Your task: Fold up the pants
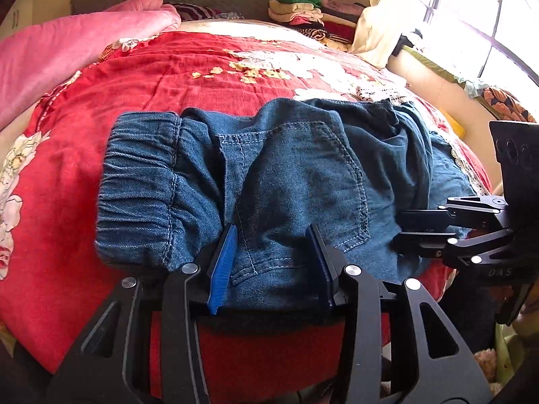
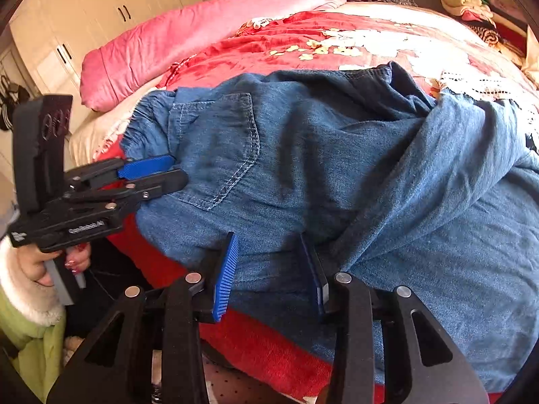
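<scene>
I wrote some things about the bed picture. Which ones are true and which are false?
1. The pants are blue denim. True.
2. The pants lie on a green blanket. False: they lie on a red flowered bedspread.
3. A pink quilt lies on the bed. True.
4. A stack of folded clothes sits at the far end of the bed. True.
5. The pants are folded into a neat square. False: they are rumpled.

Red bedspread [image 1: 168, 77] — pink quilt [image 1: 67, 54]
</scene>
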